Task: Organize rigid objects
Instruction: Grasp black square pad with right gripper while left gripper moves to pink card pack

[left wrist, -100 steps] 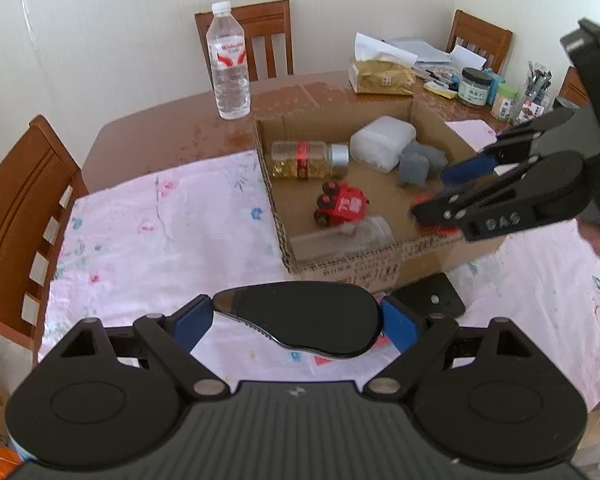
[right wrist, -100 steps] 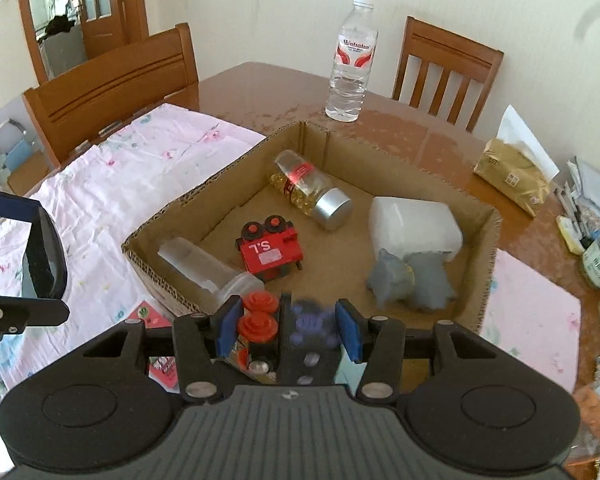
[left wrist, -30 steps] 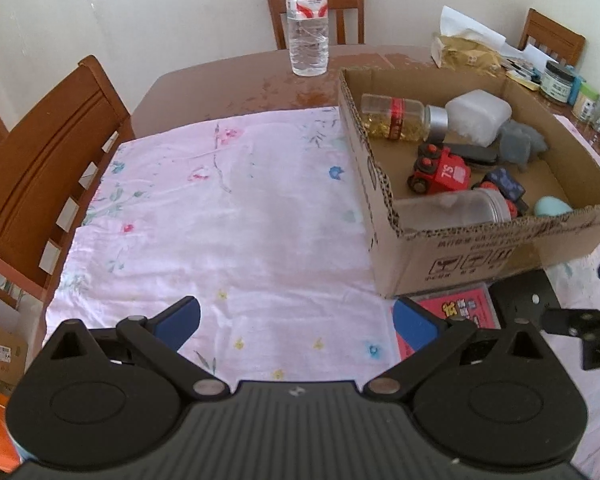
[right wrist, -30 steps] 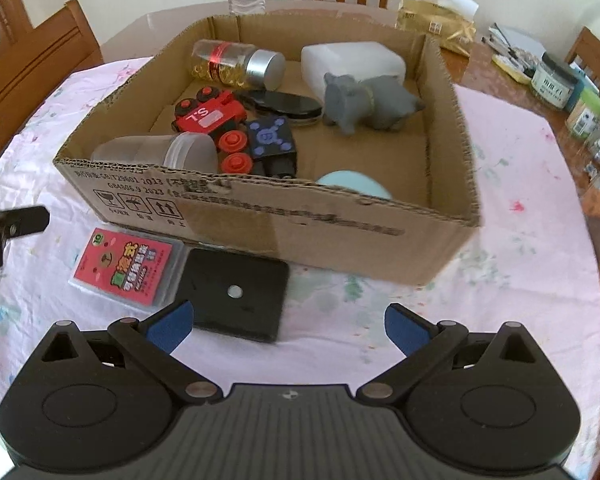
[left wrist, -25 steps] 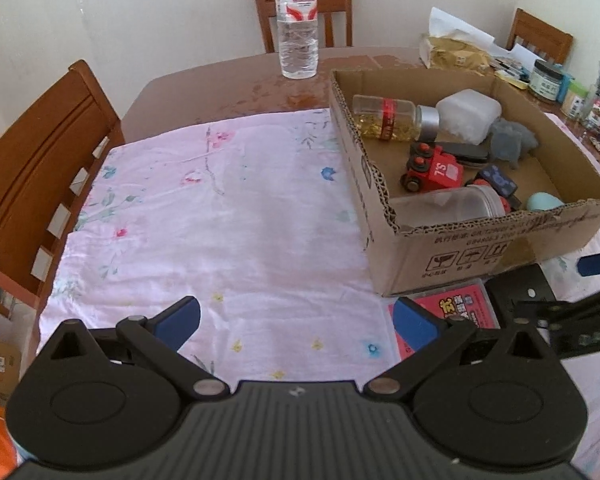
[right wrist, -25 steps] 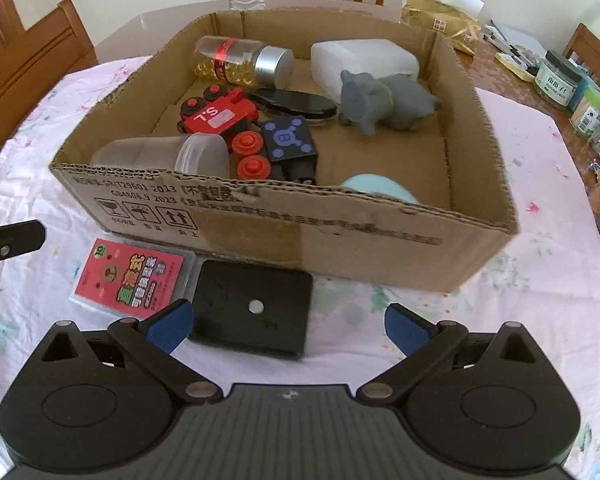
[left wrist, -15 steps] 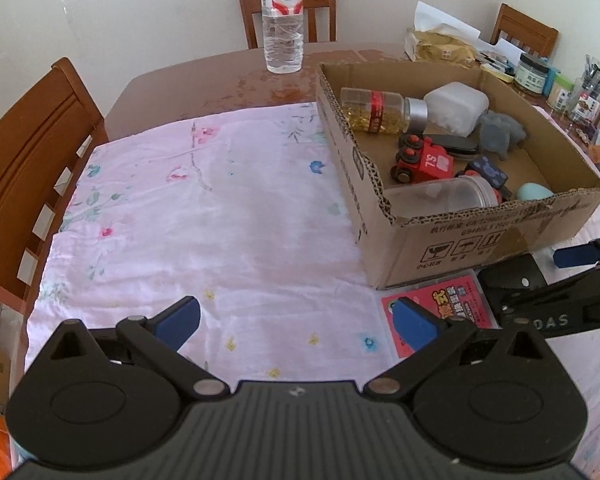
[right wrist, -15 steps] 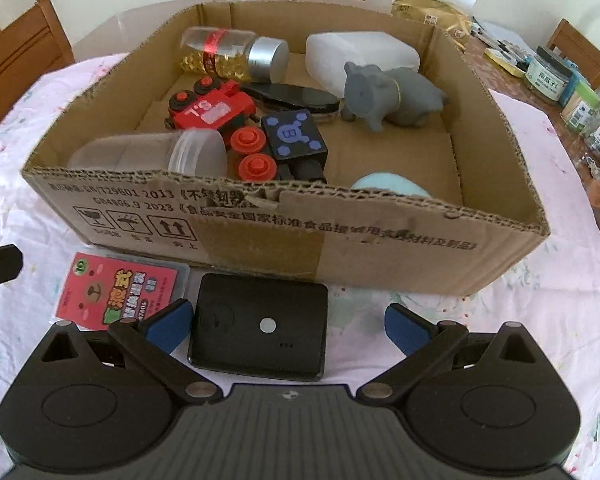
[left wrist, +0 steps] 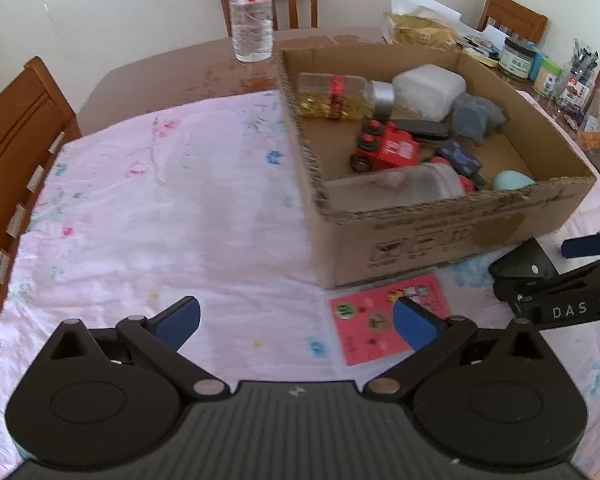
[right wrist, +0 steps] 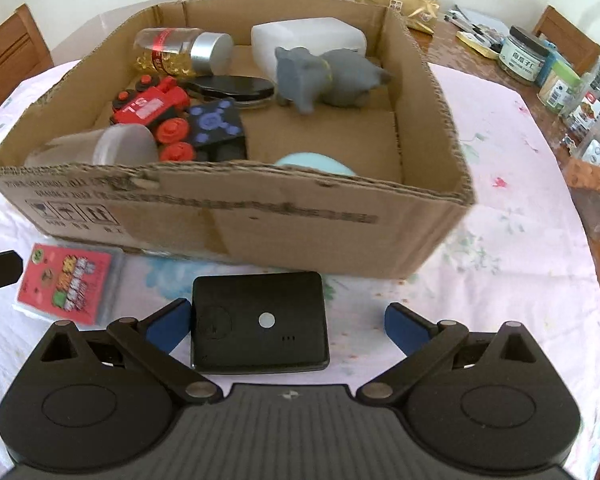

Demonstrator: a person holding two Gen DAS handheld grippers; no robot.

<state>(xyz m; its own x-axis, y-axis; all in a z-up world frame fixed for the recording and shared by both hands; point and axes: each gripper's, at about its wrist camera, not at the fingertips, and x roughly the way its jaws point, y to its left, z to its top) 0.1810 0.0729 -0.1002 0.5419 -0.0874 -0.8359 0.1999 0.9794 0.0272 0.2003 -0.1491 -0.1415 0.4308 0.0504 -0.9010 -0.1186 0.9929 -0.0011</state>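
A cardboard box (right wrist: 260,216) (left wrist: 440,228) on the pink cloth holds a red toy truck (right wrist: 150,106), a pill bottle (right wrist: 180,50), a grey elephant (right wrist: 324,76), a black glasses case (right wrist: 232,88), a clear jar (right wrist: 100,148) and a teal egg (right wrist: 312,162). In front of the box lie a flat black device (right wrist: 258,322) (left wrist: 524,262) and a red card pack (right wrist: 66,282) (left wrist: 384,328). My right gripper (right wrist: 288,326) is open, its fingers either side of the black device. My left gripper (left wrist: 296,322) is open just left of the card pack.
A water bottle (left wrist: 252,12) stands on the brown table behind the box. Jars and clutter (right wrist: 540,60) crowd the far right. Wooden chairs (left wrist: 16,128) ring the table. The pink cloth (left wrist: 160,200) left of the box is bare.
Both grippers let go of what they held, the glasses case and the blue toy block, which now lie in the box. Both have dropped low; the right one has closed in on the black device.
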